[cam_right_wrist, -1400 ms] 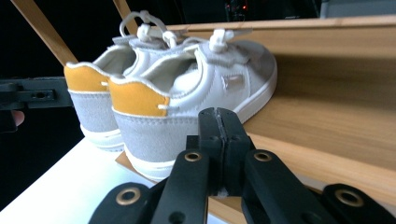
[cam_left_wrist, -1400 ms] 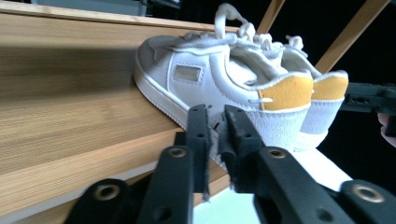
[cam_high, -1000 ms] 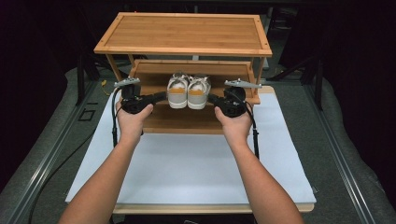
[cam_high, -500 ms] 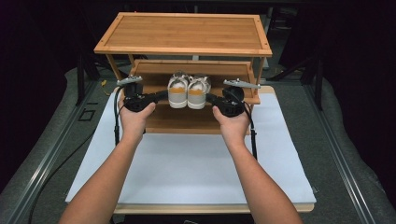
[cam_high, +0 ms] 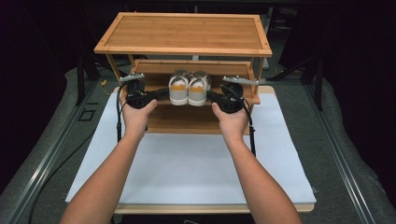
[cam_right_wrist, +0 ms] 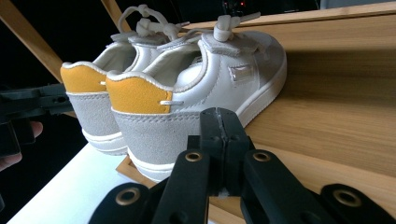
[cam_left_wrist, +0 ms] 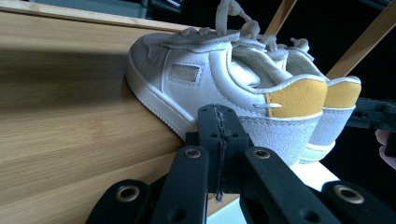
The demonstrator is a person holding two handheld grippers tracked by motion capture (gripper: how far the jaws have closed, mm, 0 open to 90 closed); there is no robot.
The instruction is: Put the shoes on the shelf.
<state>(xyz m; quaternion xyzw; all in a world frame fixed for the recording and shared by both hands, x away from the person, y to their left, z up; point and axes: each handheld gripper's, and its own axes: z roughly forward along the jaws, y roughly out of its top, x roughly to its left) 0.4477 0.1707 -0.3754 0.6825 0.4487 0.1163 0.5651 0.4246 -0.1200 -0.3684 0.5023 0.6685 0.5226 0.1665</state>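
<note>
Both tools closed, flanking white shoes (cam_high: 188,88); side label (cam_left_wrist: 182,73) unreadable

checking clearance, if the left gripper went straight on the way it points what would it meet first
Most likely the nearer white sneaker with the yellow heel tab: the shut left gripper points at its grey heel side, just ahead on the bamboo shelf. Whether they already touch is unclear.

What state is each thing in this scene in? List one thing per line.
Left hand-held gripper: jaws shut, empty, beside the left shoe.
Right hand-held gripper: jaws shut, empty, beside the right shoe.
Pair of shoes: upright, side by side, heels overhanging the shelf edge.
Wooden rack: standing, top bare.
</note>
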